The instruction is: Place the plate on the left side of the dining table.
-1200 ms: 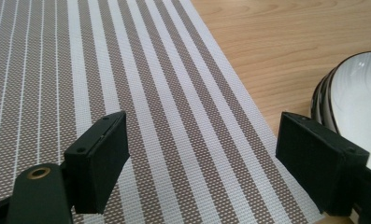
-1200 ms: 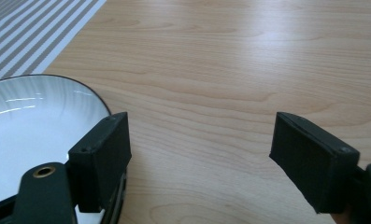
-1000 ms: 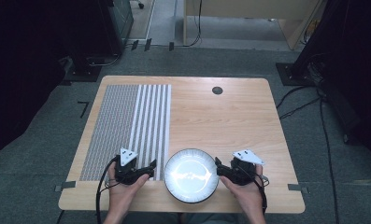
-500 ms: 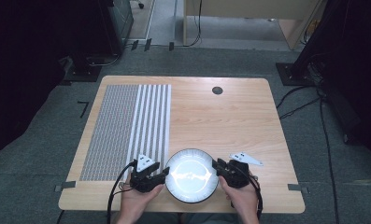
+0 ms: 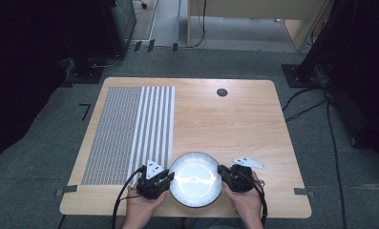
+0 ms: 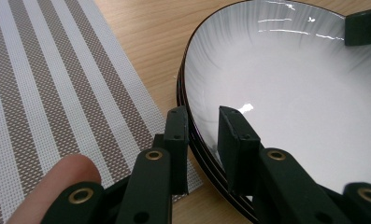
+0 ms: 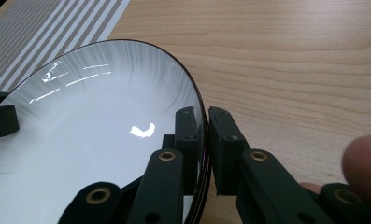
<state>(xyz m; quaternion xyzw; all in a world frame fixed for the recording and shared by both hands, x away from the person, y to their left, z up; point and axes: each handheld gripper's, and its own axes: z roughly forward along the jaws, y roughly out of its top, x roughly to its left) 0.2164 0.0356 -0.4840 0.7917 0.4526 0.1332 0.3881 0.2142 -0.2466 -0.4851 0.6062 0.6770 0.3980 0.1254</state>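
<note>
A round white plate (image 5: pixel 195 179) with a dark rim lies near the table's front edge. My left gripper (image 5: pixel 165 180) is at its left side. In the left gripper view the jaws (image 6: pixel 204 116) straddle the plate's (image 6: pixel 290 93) rim, one outside and one over the white inside, with a gap still showing, so it is open. My right gripper (image 5: pixel 223 174) is at the plate's right side. In the right gripper view its jaws (image 7: pixel 203 114) are pinched on the rim of the plate (image 7: pixel 89 130).
A striped grey and white placemat (image 5: pixel 130 129) covers the left part of the wooden table (image 5: pixel 235 124), close to the plate's left side. A dark round grommet (image 5: pixel 222 92) sits near the far edge. Bare wood lies to the right and beyond the plate.
Both grippers have come in toward the plate from either side. The left one moved right onto the rim, and the right one has shut on the rim.
</note>
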